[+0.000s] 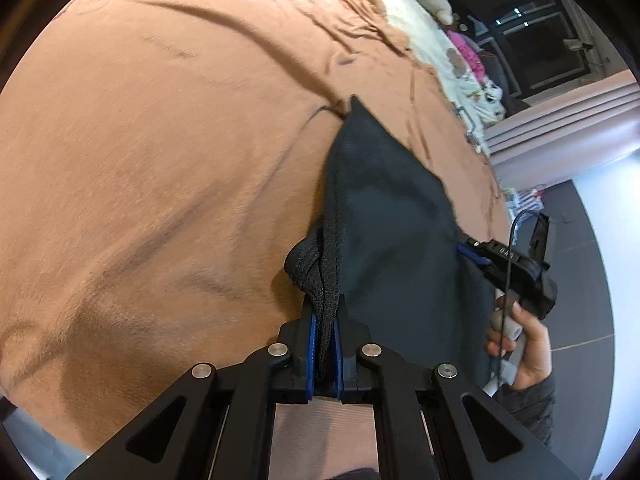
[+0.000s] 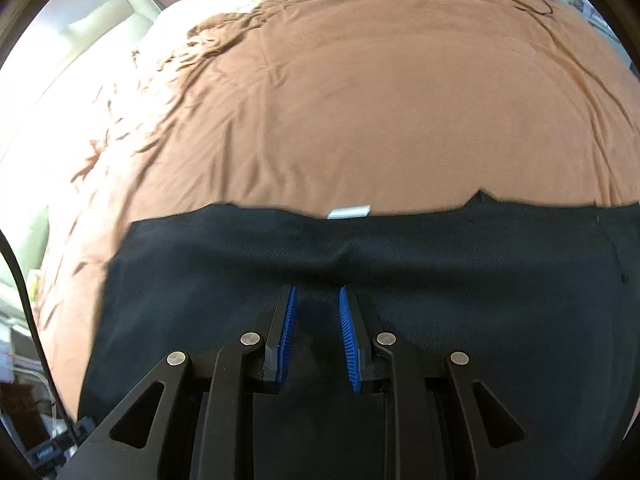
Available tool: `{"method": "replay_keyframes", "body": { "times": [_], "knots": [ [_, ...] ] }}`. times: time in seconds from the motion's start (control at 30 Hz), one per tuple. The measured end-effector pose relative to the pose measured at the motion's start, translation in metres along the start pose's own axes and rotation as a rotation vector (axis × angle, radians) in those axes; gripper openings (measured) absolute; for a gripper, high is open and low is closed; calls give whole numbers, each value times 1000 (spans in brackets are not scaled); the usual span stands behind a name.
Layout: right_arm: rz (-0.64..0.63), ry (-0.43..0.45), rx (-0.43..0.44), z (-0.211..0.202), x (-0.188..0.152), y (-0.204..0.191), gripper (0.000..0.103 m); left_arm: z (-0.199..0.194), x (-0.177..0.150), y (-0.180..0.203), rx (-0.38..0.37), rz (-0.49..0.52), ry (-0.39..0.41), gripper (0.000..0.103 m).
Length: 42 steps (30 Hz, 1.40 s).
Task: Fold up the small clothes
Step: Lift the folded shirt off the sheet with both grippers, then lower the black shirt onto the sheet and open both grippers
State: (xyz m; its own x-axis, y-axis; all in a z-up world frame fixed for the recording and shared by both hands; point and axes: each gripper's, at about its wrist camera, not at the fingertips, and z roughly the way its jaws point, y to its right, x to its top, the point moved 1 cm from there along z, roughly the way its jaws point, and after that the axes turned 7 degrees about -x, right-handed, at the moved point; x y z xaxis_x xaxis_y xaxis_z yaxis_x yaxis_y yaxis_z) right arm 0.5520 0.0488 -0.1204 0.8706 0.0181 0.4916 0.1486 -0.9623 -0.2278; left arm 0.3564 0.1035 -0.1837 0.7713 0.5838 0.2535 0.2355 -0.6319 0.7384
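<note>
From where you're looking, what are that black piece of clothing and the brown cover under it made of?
The black garment looks like a thin synthetic mesh knit: tiny holes show at the bunched edge pinched in the left gripper, and its finish is matte. The brown cover seems a soft, matte woven or jersey sheet, judging by its fine creases. The exact fibre of either cannot be told.

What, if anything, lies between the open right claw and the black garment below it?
Nothing visible does. The right claw hangs open directly over the black garment, with only bare cloth between its blue pads. The left claw is already shut on a bunched edge of it, above the brown sheet.
</note>
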Motion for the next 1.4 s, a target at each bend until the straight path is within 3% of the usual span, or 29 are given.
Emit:
{"method": "replay_keyframes", "body": {
  "times": [0.4, 0.73, 1.17, 1.4],
  "knots": [
    [-11, -67, 124, -31, -99, -2, 20, -12, 22, 61, -86, 101, 9, 6],
    [67, -8, 180, -58, -170, 11, 19, -15, 27, 127, -103, 211, -9, 6],
    [79, 12, 234, -74, -190, 26, 19, 0, 9, 207, -155, 310, -45, 6],
    [70, 147, 204, -131, -194, 63, 20, 17, -6, 255, -195, 381, -92, 6]
  ]
}}
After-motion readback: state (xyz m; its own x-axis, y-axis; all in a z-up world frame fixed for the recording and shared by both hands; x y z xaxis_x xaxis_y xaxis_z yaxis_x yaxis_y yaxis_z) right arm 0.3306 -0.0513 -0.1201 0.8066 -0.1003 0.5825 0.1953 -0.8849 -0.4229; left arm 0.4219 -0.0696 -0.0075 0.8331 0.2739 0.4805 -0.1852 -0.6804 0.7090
